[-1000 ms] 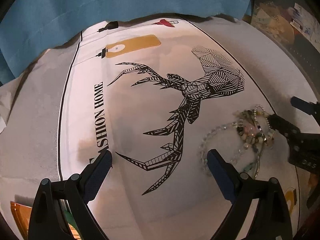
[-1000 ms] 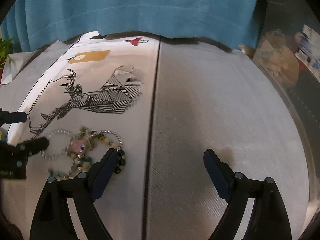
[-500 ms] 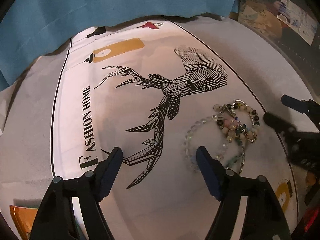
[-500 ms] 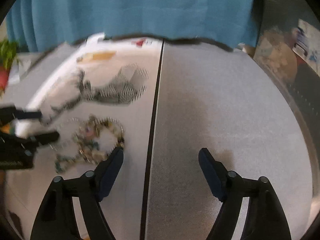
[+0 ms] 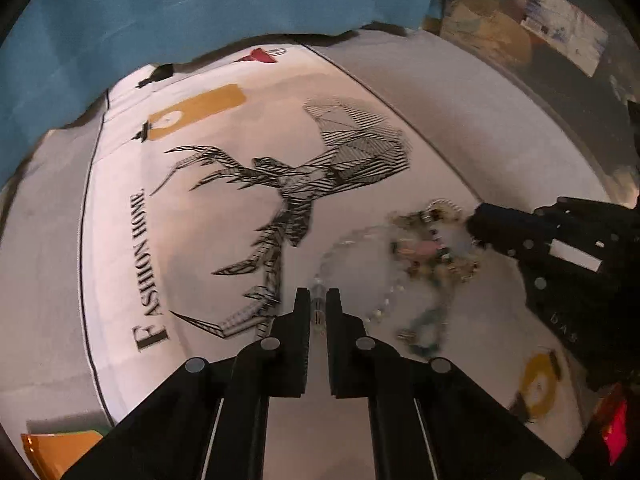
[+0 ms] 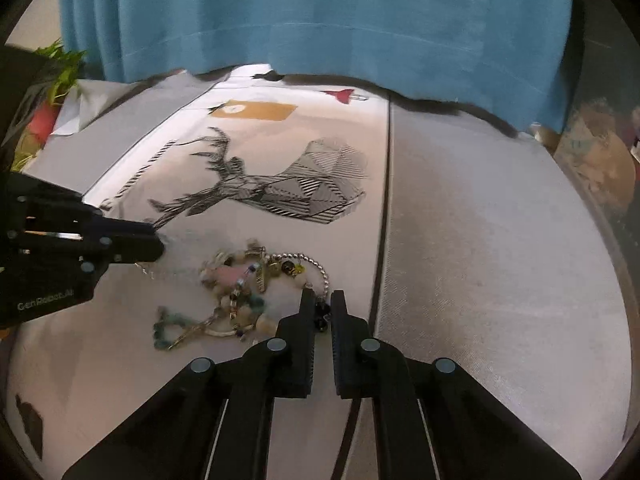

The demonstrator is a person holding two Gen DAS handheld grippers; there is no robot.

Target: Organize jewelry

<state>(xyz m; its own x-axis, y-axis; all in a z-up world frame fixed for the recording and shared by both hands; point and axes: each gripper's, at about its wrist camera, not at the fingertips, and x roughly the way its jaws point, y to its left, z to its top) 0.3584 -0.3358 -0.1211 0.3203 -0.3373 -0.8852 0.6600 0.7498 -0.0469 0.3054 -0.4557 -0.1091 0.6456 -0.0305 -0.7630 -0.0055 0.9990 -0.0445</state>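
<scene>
Left gripper (image 5: 318, 300) has just closed, jaws nearly together and clamped on the clear bead bracelet (image 5: 352, 264) at the loop's near-left arc; beads show in the slit between the pads. The rest of that loop curves away ahead and to the right of the tips, blurred. Right of it lies the jewelry tangle (image 6: 240, 292): pink beads, green bead strand, mixed charms, all on the white printed cloth (image 6: 280, 140) with the deer print (image 5: 312, 184) ahead-left of the left tool. "FASHION HOME" lettering (image 5: 148, 272) sits left of the left jaws. Right gripper (image 6: 322, 312) has also just closed, jaws nearly shut, pinching dark beads at the end of the silver ball chain (image 6: 312, 264); chain arcs up ahead of the tips into the tangle, which sits ahead-left of this tool. Grey cloth (image 6: 480, 240) stretches to the right of the right jaws. Blue curtain (image 6: 320, 12) hangs beyond.
</scene>
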